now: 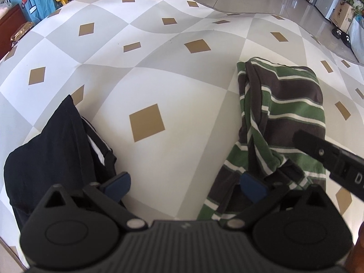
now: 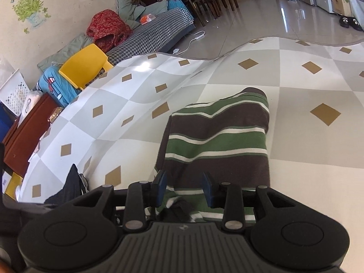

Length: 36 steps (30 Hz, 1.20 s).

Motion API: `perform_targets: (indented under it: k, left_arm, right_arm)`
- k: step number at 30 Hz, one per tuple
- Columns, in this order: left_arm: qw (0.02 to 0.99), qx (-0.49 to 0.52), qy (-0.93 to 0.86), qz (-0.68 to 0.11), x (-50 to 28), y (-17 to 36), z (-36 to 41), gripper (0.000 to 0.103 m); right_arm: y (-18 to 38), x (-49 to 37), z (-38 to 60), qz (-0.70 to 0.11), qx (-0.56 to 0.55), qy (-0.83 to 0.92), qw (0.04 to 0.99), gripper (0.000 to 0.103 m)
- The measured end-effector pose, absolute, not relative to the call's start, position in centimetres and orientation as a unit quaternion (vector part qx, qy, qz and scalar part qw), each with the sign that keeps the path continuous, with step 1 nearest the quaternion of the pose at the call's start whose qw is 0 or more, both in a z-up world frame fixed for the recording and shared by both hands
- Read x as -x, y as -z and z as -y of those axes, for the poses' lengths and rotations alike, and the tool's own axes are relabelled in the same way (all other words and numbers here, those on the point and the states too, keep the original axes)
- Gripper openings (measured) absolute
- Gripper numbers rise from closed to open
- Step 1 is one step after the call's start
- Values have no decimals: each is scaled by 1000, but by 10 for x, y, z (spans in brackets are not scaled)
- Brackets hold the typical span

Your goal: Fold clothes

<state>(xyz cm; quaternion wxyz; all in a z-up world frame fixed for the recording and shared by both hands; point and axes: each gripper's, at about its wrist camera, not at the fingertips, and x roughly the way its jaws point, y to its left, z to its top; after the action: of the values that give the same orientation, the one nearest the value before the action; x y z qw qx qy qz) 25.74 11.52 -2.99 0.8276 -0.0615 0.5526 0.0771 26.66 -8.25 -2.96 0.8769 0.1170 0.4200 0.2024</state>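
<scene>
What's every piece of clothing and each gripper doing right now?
Striped shirt: partly folded, rumpled at the near end, lying on the checked mat.
Black garment: bunched in a heap on the mat, untouched.
Left gripper: open wide, holding nothing, one finger at the shirt's edge.
Right gripper: open, over the shirt's near end.

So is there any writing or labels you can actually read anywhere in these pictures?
"D": a white letter on the right gripper, cut off at the picture's edge.
Marks on the cardboard box: too small to read.
Small emblem on the left gripper body: not legible.
Nothing else carries text.
</scene>
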Motion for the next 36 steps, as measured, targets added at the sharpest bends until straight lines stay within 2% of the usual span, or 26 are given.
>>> perform_targets:
  k: [10,25,36]
  left_arm:
    - [832,122,-81,-536,-276,25,-125,103]
    - [840,110,-76,-526,-303,43,-101,103]
    - [823,127,-103,-544,-312,68,-111,103]
  right_arm:
    - [41,-248,84,-442,-70,-223,866,35]
    - [42,-229,59,-456,-39,-297,838,35]
    - [34,-223,68,-454,-32,-296,840,37]
